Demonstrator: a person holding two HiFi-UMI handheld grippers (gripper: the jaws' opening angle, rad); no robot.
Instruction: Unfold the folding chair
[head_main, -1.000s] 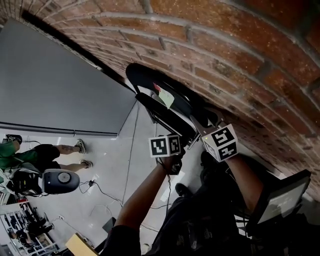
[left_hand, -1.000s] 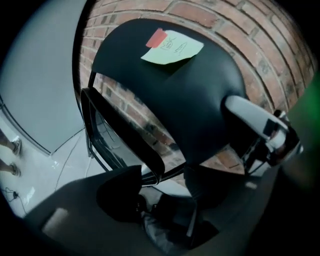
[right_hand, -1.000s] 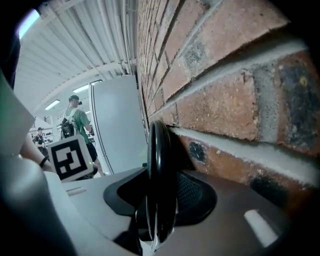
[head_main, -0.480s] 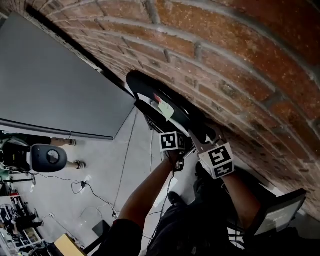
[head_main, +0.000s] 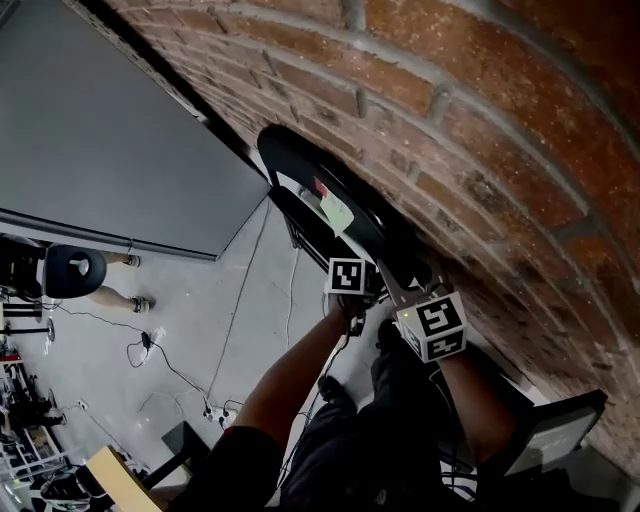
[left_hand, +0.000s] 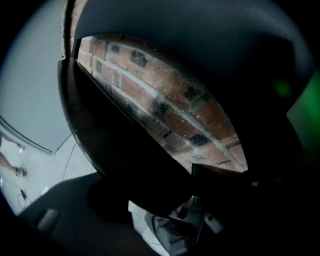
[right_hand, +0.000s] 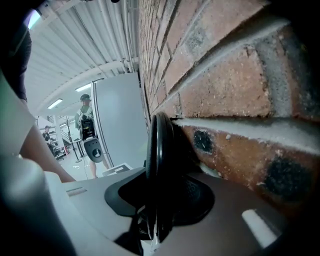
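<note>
My right tongs (right_hand: 159, 200) clamped, my left tongs (head_main: 362, 290) wide; chair not yet unfolded.
Right pinches the folding chair (head_main: 335, 205) by its thin black rim to steady it. The left jaws, just opened, grip nothing, I judge to re-grip. The chair leans folded against the brick wall (head_main: 480, 130).

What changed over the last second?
The left gripper shifted slightly along the chair. Its jaws have just been opening, with the chair's dark frame close in front of them and no grip showing. Unchanged: the right gripper is shut on the chair's rim, and the chair is folded against the brick wall.
</note>
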